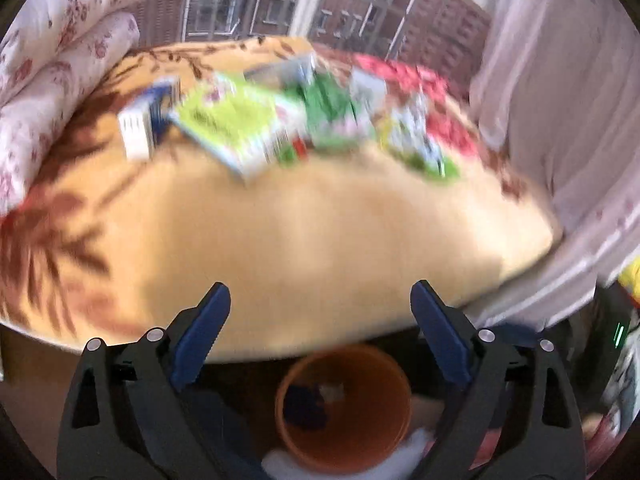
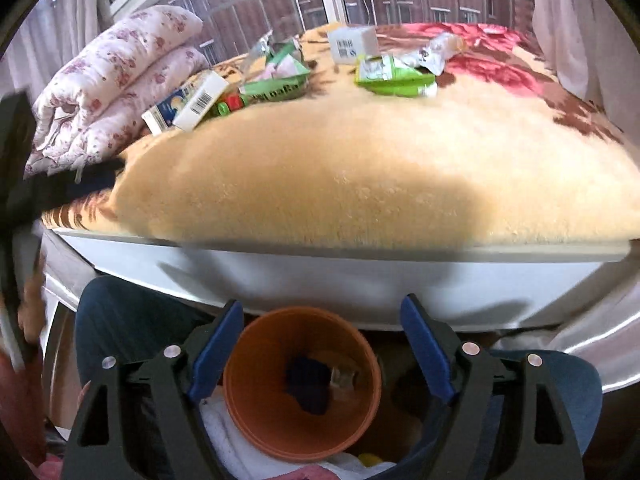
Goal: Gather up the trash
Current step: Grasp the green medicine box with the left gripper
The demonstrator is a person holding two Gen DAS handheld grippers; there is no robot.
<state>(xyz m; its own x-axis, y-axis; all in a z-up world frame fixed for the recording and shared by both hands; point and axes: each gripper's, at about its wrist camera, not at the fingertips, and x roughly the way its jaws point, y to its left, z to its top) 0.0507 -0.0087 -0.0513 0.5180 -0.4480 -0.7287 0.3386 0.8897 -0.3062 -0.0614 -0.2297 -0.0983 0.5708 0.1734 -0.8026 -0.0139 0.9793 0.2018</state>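
Both grippers hang wide open and empty over an orange bin beside a trash-strewn bed.

At far left lies a folded white quilt with pink flowers (image 2: 116, 80); right of it, scattered boxes and green wrappers (image 2: 280, 76) litter the far side of the tan plush blanket (image 2: 360, 176). The left gripper (image 1: 320, 300) and right gripper (image 2: 322, 316) each hold nothing, jaws spread wide. The round orange plastic bin (image 2: 280, 432) stands near, below the bed's edge, with some dark scraps inside.
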